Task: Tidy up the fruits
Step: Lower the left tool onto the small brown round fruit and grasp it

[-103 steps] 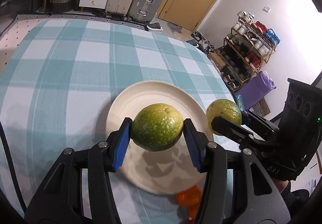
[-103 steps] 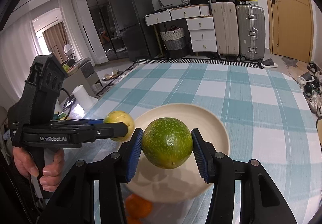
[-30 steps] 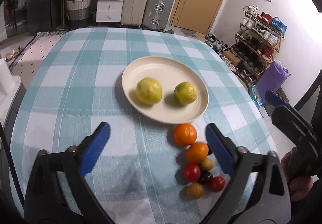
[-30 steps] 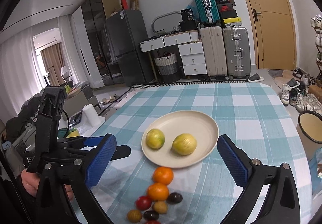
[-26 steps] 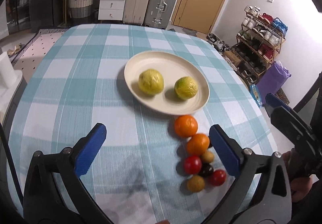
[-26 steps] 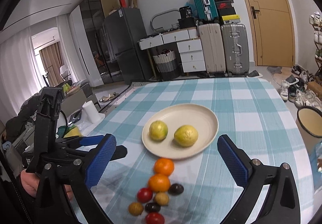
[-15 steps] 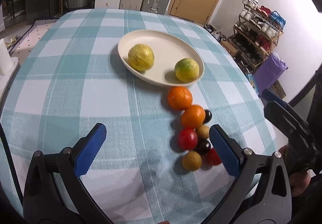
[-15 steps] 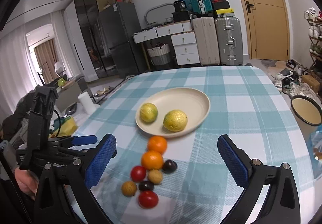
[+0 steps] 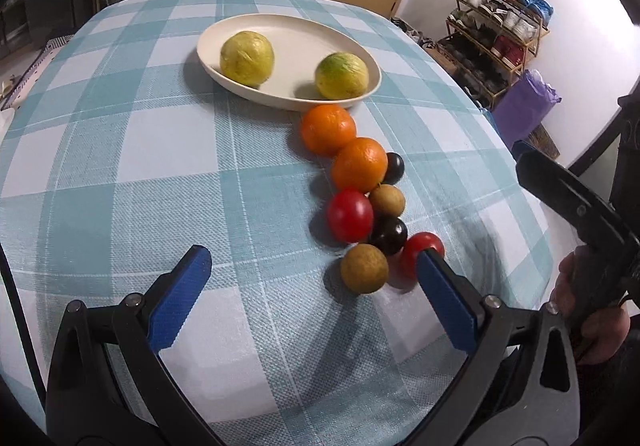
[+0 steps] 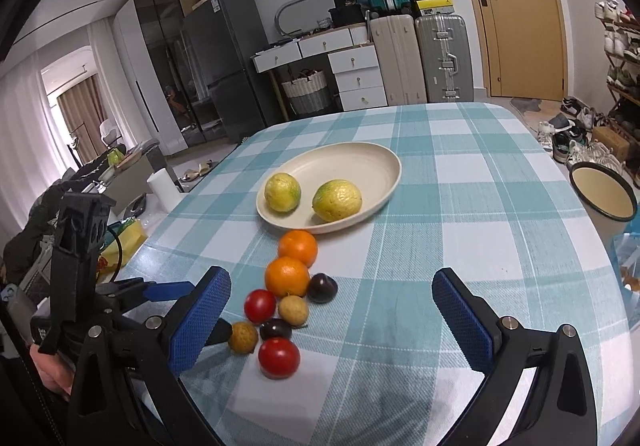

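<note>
Two yellow-green fruits are sitting on a cream plate (image 9: 280, 29) on a counter (image 9: 120, 165) covered with a teal and white checked cloth. Taking the plate as the landmark, one yellow-green fruit (image 9: 247, 58) is lying toward its left side and the other yellow-green fruit (image 9: 341, 75) toward its right side, the two apart from each other.

Just off the near rim of the plate, a line of smaller fruit is trailing toward the cameras. An orange (image 9: 328, 129) is lying closest to the plate, almost touching the rim, and a second orange (image 9: 359, 164) is touching it on the near side. Farther from the plate, packed together, are a dark plum (image 9: 394, 167), a tan round fruit (image 9: 387, 200), a red tomato (image 9: 350, 215), another dark plum (image 9: 389, 235), a second red tomato (image 9: 420, 250) and a second tan round fruit (image 9: 364, 268).

The left gripper (image 9: 312, 298) is hovering at the end of the line farthest from the plate, its blue-padded jaws spread wide and gripping nothing. The right gripper (image 10: 332, 320) is also hovering on that far side, likewise spread wide with nothing between its pads. In the left wrist view a hand (image 9: 588, 310) is gripping the right gripper's handle.
</note>
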A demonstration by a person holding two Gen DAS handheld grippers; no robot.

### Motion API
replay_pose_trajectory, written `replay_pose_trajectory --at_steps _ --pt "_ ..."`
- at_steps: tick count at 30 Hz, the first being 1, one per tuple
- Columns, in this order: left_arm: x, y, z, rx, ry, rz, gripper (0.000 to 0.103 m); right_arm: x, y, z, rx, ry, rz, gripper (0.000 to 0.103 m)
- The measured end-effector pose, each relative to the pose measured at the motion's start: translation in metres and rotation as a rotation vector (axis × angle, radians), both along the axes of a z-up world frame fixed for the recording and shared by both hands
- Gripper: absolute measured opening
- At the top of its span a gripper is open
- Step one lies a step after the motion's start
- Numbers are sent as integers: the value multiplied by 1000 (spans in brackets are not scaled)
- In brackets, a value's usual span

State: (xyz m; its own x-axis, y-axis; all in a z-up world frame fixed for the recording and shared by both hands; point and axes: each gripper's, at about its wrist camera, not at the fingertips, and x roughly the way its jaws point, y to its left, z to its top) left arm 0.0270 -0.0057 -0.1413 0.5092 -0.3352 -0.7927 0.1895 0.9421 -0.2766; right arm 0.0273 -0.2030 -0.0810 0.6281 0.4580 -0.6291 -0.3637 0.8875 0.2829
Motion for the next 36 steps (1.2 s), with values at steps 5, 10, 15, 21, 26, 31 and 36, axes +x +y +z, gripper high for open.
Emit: replay_pose_trajectory --at_steps 5,10,15,21,26,31,36 --pt "-2 -3 -1 0 -10 -25 100 -1 -3 -3 4 18 -6 103" --pt "-3 -8 -6 -4 1 -60 82 -1 -3 -4 -3 22 -8 103" --pt "-4 -7 -8 -36 6 -80 58 0 -2 -6 1 31 -5 103" --pt "-8 -8 -7 -96 0 -133 25 -2 -2 -10 11 47 2 103" --pt "-10 -11 -6 -97 -13 -154 23 -6 -1 -13 12 55 8 103" --pt "-11 0 -3 -114 -15 -123 23 -10 2 -18 23 74 33 103" --pt "-14 13 3 -123 -26 -94 23 -18 9 -22 34 85 81 103"
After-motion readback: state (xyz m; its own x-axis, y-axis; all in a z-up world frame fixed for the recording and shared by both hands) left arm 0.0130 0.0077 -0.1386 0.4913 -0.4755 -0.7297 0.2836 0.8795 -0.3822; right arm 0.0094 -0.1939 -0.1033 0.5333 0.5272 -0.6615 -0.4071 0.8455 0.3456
